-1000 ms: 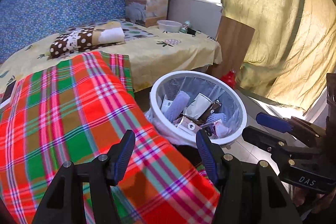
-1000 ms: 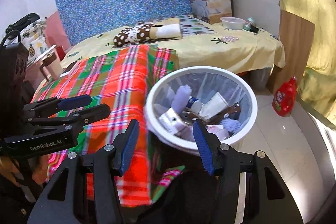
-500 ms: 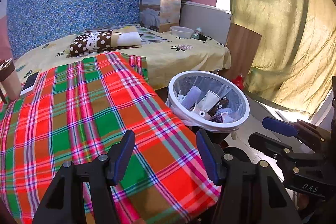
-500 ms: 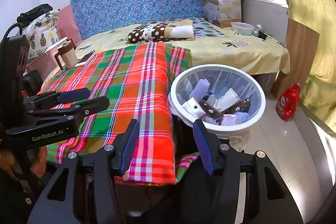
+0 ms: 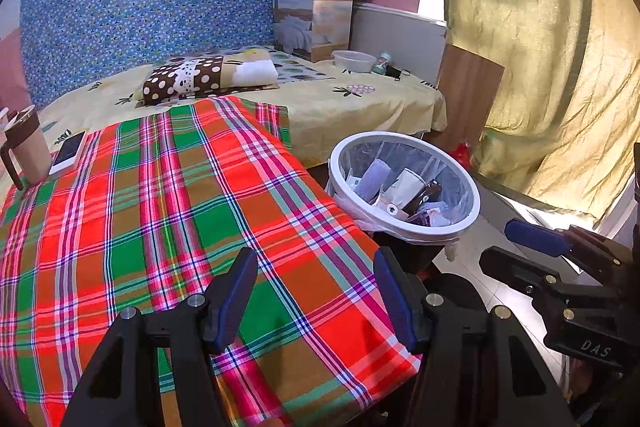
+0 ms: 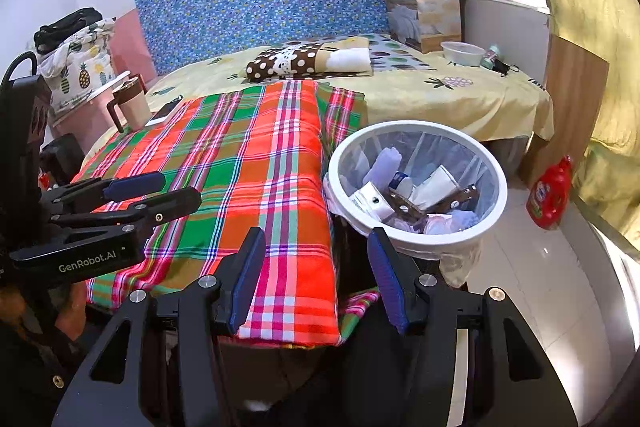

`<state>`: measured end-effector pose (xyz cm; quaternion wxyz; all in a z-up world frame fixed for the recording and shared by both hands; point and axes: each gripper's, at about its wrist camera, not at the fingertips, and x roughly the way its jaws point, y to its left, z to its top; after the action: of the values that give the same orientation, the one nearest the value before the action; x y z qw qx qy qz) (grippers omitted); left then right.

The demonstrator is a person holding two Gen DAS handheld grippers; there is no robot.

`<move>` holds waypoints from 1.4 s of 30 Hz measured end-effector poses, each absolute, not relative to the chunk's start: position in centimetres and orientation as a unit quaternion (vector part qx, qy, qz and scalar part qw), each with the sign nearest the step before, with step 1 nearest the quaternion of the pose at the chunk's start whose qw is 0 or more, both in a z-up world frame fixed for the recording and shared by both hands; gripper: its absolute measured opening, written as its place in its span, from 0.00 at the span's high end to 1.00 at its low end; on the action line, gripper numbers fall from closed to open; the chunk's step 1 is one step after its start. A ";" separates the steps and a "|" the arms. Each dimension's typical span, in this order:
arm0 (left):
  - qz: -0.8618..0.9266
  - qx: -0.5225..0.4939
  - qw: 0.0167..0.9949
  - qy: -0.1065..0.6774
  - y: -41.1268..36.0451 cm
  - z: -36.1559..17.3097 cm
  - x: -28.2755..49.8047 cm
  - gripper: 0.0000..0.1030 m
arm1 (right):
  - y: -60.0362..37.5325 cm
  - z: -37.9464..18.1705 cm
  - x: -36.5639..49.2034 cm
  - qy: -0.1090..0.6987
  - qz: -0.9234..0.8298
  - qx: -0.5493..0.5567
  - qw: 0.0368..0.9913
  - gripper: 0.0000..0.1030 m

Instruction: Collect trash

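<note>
The trash bin (image 6: pixel 416 131) sits just beyond the empty, wide-apart right gripper (image 6: pixel 316 275).

A mug (image 6: pixel 132 103) and what looks like a phone (image 6: pixel 162 115) sit beside the plaid cloth (image 6: pixel 248 179).

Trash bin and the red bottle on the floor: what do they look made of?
Trash bin: a smooth white rim, probably plastic, with see-through walls and a thin clear liner bunched under the rim; wall material unclear. Red bottle: glossy moulded body with a printed label, likely plastic.
</note>
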<state>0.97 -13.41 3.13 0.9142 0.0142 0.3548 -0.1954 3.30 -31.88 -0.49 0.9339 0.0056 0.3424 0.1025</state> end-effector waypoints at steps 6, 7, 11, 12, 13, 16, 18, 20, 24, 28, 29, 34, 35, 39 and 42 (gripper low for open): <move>-0.193 0.016 0.915 0.354 -13.4 3.1 1.0 0.42 | -31.8 -0.5 3.3 0.342 0.103 0.005 0.934 0.47; -0.192 0.016 0.915 0.354 -13.4 3.1 1.1 0.42 | -31.9 -0.5 3.3 0.342 0.103 0.005 0.934 0.47; -0.191 0.015 0.915 0.355 -13.3 3.1 1.0 0.42 | -31.6 -0.5 3.3 0.343 0.103 0.005 0.934 0.47; -0.191 0.016 0.915 0.355 -13.3 3.1 1.0 0.42 | -31.6 -0.5 3.3 0.342 0.104 0.005 0.934 0.47; -0.191 0.015 0.915 0.355 -13.3 3.1 1.0 0.42 | -31.7 -0.5 3.3 0.342 0.104 0.005 0.934 0.47; -0.190 0.016 0.915 0.355 -13.2 3.1 1.0 0.42 | -31.7 -0.5 3.3 0.342 0.104 0.005 0.934 0.47; -0.191 0.016 0.915 0.355 -13.2 3.1 1.0 0.42 | -31.6 -0.6 3.3 0.342 0.104 0.005 0.934 0.47; -0.190 0.016 0.915 0.355 -13.2 3.0 1.0 0.42 | -31.6 -0.5 3.3 0.342 0.104 0.005 0.934 0.47; -0.190 0.017 0.915 0.356 -13.0 3.0 0.9 0.42 | -31.6 -0.6 3.3 0.343 0.103 0.005 0.934 0.47; -0.190 0.017 0.915 0.356 -13.1 3.0 0.9 0.42 | -31.7 -0.6 3.4 0.343 0.104 0.005 0.934 0.47; -0.190 0.018 0.915 0.355 -13.1 3.0 0.9 0.42 | -31.6 -0.6 3.4 0.343 0.104 0.005 0.934 0.47; -0.189 0.021 0.915 0.355 -13.1 3.0 0.8 0.42 | -31.7 -0.6 3.4 0.343 0.104 0.005 0.934 0.47; -0.188 0.022 0.915 0.355 -13.2 3.0 0.8 0.42 | -31.6 -0.6 3.4 0.343 0.104 0.006 0.934 0.47; -0.187 0.023 0.916 0.354 -13.3 3.0 0.8 0.42 | -31.7 -0.5 3.4 0.343 0.104 0.005 0.934 0.47; -0.186 0.027 0.916 0.355 -13.5 3.0 0.8 0.42 | -31.6 -0.6 3.4 0.344 0.104 0.006 0.933 0.47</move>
<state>0.80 -13.49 3.03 0.9159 0.0267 0.3549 -0.1856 3.37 -31.61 -0.58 0.9333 0.0058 0.3437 0.1037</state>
